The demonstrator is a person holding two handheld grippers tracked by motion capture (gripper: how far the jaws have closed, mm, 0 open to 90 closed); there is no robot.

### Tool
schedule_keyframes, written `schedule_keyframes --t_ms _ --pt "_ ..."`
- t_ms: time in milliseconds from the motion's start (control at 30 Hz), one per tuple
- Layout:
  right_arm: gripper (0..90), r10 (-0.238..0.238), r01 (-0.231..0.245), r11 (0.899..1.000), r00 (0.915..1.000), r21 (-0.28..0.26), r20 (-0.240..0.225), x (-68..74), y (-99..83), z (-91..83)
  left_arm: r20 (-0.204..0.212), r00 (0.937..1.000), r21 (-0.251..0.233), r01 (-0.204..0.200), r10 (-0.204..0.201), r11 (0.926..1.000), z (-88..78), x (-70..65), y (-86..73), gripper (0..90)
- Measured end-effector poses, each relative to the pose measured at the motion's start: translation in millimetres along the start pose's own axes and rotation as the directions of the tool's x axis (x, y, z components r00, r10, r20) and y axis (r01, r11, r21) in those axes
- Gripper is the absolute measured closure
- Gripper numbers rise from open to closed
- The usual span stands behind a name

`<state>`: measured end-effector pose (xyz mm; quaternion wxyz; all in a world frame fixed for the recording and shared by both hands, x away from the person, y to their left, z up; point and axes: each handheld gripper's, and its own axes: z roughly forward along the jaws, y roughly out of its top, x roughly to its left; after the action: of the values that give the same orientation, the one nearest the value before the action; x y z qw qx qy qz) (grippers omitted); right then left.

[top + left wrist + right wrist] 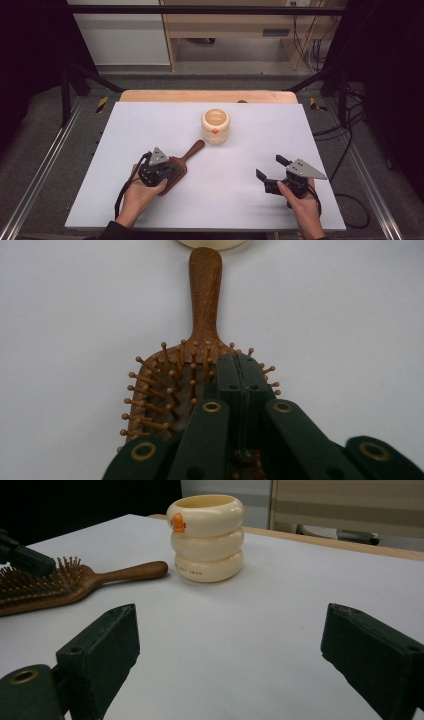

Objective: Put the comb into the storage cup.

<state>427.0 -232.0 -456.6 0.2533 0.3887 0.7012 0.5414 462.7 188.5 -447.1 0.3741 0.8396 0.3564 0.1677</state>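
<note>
Hairbrush (178, 169) near cup (215, 126), handle toward it; left hand-held gripper (240, 371) closed over bristles; right hand-held gripper (227, 652) apart, empty.

A white table top (150, 120) lies on a wooden board (207, 96). At twelve o'clock stands a wooden shelf unit (235, 25); grey carpet floor (45, 150) surrounds, cables (345, 130) at three o'clock.

Matt brown wooden hairbrush (205, 315) with wooden pins, glossy cream plastic cup (207, 537), smooth matt white tabletop (150, 125)
</note>
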Motion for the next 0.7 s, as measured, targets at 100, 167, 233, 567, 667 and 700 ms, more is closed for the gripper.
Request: schedule_keyframes --t_ms 100,167,233,567,667,700 --pt "8.9 0.001 -0.001 1.0 1.0 0.0 0.002 -0.1 0.0 -0.3 0.011 0.9999 0.001 -0.005 0.005 1.0 -4.4 -0.5 -3.4 89.7" --pt "8.9 0.001 -0.001 1.0 1.0 0.001 0.002 0.0 -0.1 -0.1 0.025 0.9995 0.001 -0.019 0.019 0.9998 -9.1 -2.2 -7.5 89.6" --pt "8.9 0.0 0.0 1.0 1.0 0.002 0.001 0.1 -0.1 0.0 0.029 0.9993 0.0 -0.024 0.024 0.9997 -10.7 -2.7 -8.7 89.6" --pt "8.9 0.001 -0.001 1.0 1.0 0.003 0.005 0.2 -0.6 -0.1 0.073 0.9957 -0.004 -0.058 0.058 0.9983 -26.2 -1.4 -21.6 89.6" --pt "8.9 0.002 -0.002 1.0 1.0 0.005 0.005 0.3 -0.7 0.0 0.085 0.9942 -0.008 -0.066 0.066 0.9978 -30.8 0.1 -26.1 89.6" --pt "8.9 0.003 -0.003 1.0 1.0 0.005 0.005 0.3 -0.8 0.0 0.088 0.994 -0.011 -0.065 0.066 0.9978 -31.6 0.5 -27.1 89.6"
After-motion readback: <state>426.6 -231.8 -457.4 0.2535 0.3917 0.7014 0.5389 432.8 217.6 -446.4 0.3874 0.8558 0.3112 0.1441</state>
